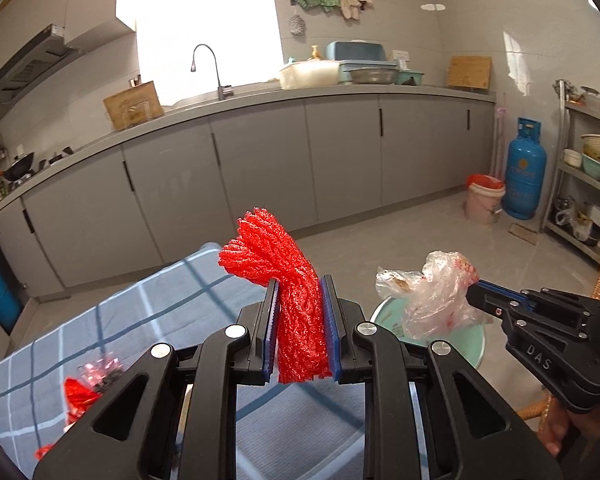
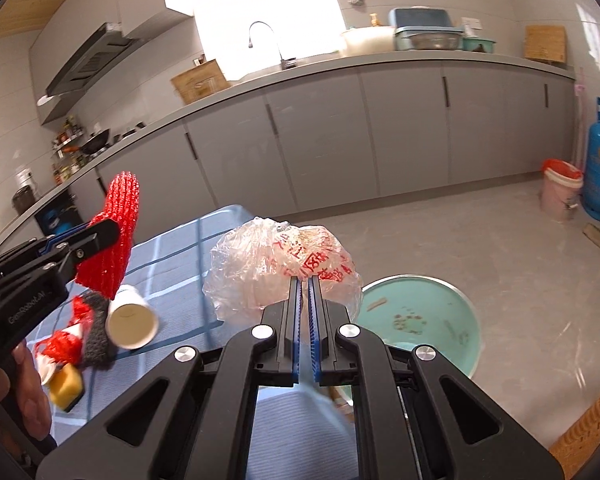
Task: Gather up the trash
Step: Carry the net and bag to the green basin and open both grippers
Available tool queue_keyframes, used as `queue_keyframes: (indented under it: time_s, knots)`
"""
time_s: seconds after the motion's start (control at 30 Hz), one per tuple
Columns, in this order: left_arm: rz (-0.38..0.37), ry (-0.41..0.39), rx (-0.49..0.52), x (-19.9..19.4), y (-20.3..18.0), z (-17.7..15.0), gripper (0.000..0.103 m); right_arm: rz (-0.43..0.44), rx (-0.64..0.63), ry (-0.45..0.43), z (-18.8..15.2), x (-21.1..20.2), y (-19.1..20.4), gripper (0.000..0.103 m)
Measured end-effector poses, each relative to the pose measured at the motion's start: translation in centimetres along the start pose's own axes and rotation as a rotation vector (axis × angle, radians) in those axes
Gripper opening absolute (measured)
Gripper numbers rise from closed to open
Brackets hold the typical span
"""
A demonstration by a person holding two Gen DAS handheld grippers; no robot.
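Left wrist view, item 1: your left gripper (image 1: 300, 320) clamps red foam net (image 1: 278, 256), right gripper (image 2: 304, 316) pinches plastic bag (image 2: 276, 264), both above tablecloth (image 1: 140, 320); carry step, next needs release over teal basin (image 2: 420, 320).

Both cams are wrist fisheyes, looking forward along their own fingers, tilted slightly down, facing the grey cabinet run (image 1: 340, 152) and sink faucet (image 2: 266, 42). Left wrist view: own left gripper (image 1: 300, 292) close at bottom centre, right gripper (image 1: 476, 284) at right edge. Right wrist view: left gripper (image 2: 114, 230) at left edge. Shared: blue checked cloth (image 1: 160, 320), teal basin (image 2: 432, 320), counter, blue gas cylinder (image 1: 524, 172).
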State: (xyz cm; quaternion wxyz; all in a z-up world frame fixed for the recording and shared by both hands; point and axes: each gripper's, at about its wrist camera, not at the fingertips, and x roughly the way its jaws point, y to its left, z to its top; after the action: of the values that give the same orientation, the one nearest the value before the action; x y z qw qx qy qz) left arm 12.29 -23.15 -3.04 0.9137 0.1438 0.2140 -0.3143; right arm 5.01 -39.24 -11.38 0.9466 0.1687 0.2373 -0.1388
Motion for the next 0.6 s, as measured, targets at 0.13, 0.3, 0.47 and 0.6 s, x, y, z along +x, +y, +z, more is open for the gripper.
queue_keyframes:
  time_s: [0.13,0.3,0.47,0.6]
  knots:
    - [-0.044,0.004,0.005,1.4,-1.7,0.4,0.021,-0.041,0.017,0.001,0.2,0.6,-2.1,0.006]
    - [-0.114,0.011,0.001,3.5,-3.9,0.9,0.021,-0.084,0.039,0.008,0.3,1.7,-4.6,0.006]
    - [-0.184,0.040,0.021,5.7,-6.5,0.4,0.021,-0.123,0.073,0.031,0.0,3.4,-7.5,0.006]
    - [-0.223,0.076,0.037,7.8,-8.3,-0.1,0.021,-0.142,0.086,0.057,-0.5,4.7,-8.9,0.006]
